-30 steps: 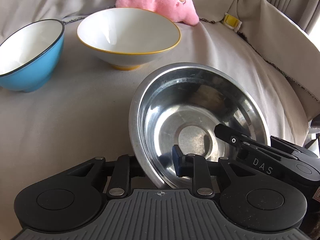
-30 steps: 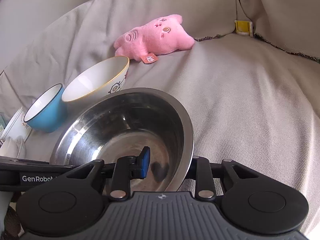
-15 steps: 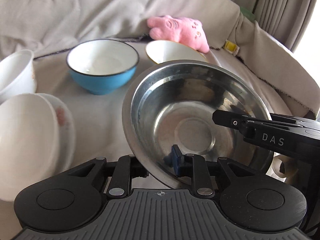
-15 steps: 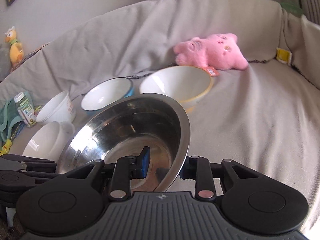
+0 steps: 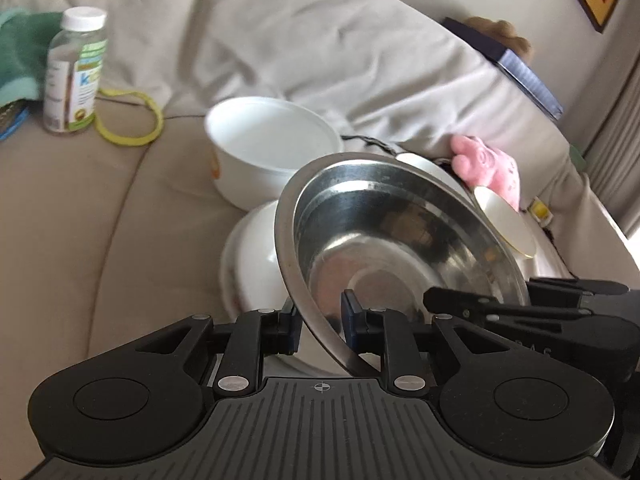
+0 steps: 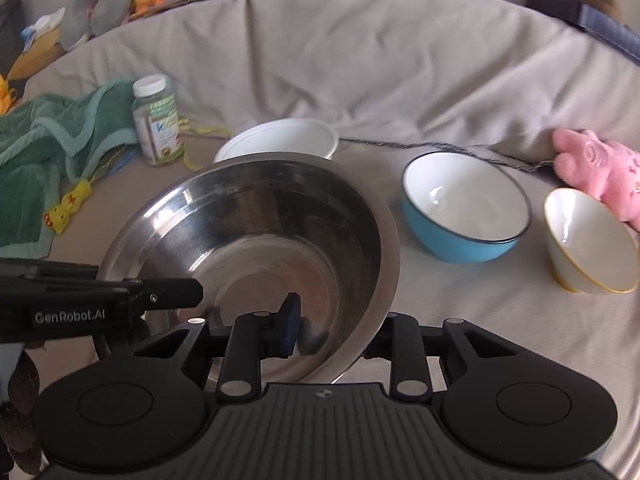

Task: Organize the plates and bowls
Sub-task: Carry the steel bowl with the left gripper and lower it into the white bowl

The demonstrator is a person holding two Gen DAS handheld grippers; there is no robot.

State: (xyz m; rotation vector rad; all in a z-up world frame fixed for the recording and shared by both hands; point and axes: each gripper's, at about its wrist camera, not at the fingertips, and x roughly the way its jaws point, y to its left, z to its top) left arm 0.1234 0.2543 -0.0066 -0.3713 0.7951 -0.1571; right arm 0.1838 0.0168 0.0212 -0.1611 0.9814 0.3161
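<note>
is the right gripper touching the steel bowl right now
Touching. The right wrist view shows the right gripper with its fingers clamped across the steel bowl rim.

The left gripper [image 5: 320, 326] points forward and down, its jaws narrowly set on either side of the near rim of the steel bowl [image 5: 384, 240]; they have just been closing, one blue pad inside the bowl and one outside. The right gripper [image 6: 332, 330] also tilts downward and pinches the opposite rim, one finger inside, the other behind the wall. Each gripper's black body shows at the edge of the other's view.
</note>
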